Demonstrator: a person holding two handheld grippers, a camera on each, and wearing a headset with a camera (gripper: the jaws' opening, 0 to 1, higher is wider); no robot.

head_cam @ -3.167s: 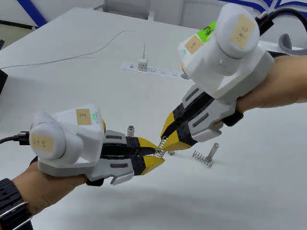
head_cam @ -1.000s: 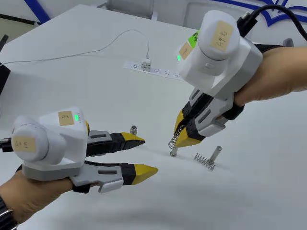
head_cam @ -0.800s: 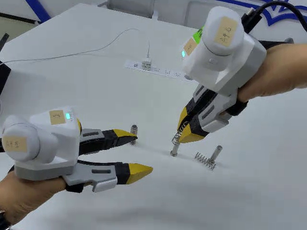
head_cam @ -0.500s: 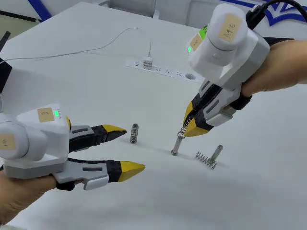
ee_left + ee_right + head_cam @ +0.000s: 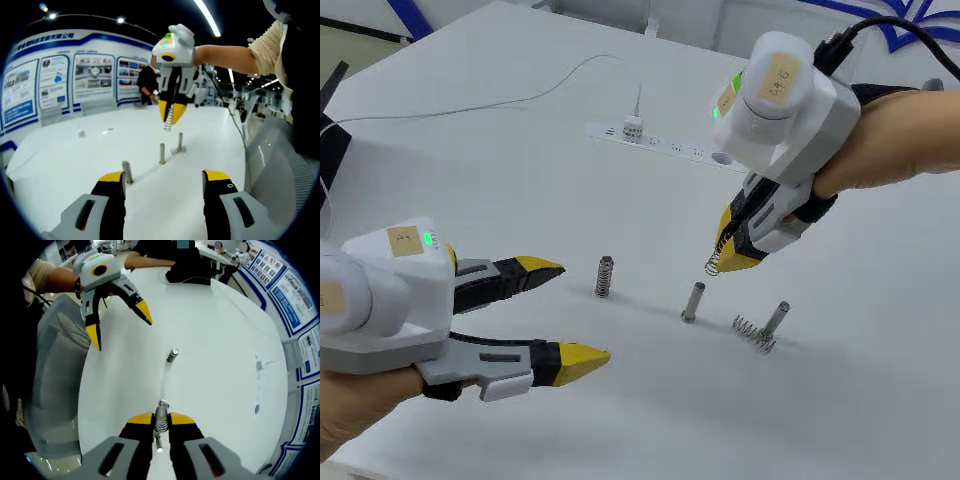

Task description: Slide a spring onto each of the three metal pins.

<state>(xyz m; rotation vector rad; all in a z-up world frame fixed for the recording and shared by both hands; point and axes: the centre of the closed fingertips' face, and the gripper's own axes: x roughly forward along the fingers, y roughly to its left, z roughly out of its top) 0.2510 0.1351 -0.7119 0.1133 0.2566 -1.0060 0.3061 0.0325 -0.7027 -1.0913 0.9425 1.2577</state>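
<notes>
The spring (image 5: 713, 263) is pinched in my right tongs (image 5: 728, 260), clenched on its upper coils, lower coils hanging free under the yellow tips, long axis near vertical with a slight lean. The bare middle pin (image 5: 693, 301) stands on the desk (image 5: 520, 180) just below the spring's free end and a touch to the left, with clear air between them and no contact. That offset is what the next move turns on: I reckon I need to bring the open end over the pin top, line up the two axes, then come straight down. From the left gripper view the spring (image 5: 169, 120) hangs above the pin (image 5: 162, 153), slightly off its line. The left pin (image 5: 605, 276) already wears its coil. The right pin (image 5: 777, 318) is bare, with a loose spring (image 5: 750, 334) lying at its foot. My left tongs (image 5: 582, 310) are spread wide, gripping nothing, nearer the left pin, so the right hand is closer and I'd say this one is its job
</notes>
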